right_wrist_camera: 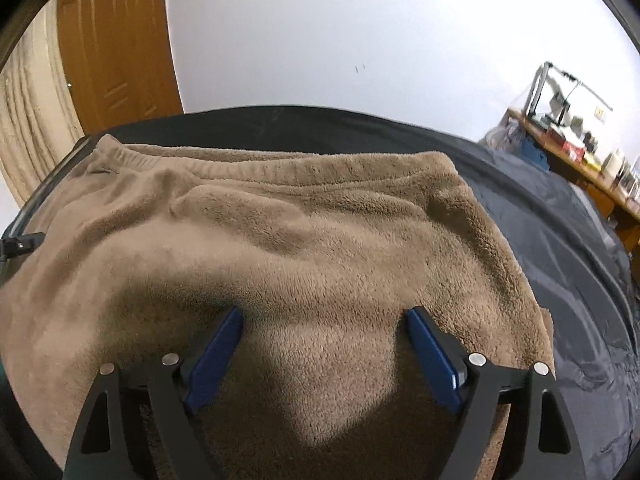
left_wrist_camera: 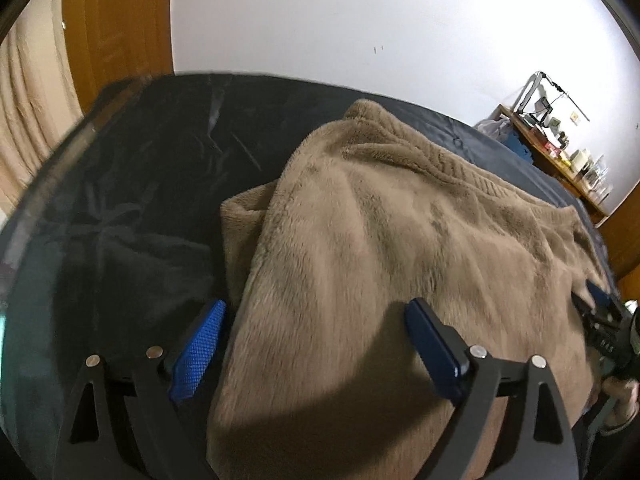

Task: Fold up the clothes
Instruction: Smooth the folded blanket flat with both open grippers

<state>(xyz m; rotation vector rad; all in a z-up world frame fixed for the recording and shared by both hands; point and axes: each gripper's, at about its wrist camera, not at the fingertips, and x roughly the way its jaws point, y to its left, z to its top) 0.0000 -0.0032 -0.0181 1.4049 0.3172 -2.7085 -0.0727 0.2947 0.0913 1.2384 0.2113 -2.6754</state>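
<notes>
- Item: brown fleece garment (right_wrist_camera: pixel 280 240), spread on a dark-covered bed (right_wrist_camera: pixel 560 240); ribbed hem (right_wrist_camera: pixel 280 168) at the far edge; a layer doubled under at its left side (left_wrist_camera: pixel 244 216).
- Handling, judged: soft, thick, limp, light; the pile should grip well and sag when lifted.
- Hold points, judged: near edge or corners, through all layers.
- Left tool (left_wrist_camera: pixel 316 316): jaws spread, empty, straddling the left edge.
- Right tool (right_wrist_camera: pixel 326 322): jaws spread, empty, over the near part.
</notes>
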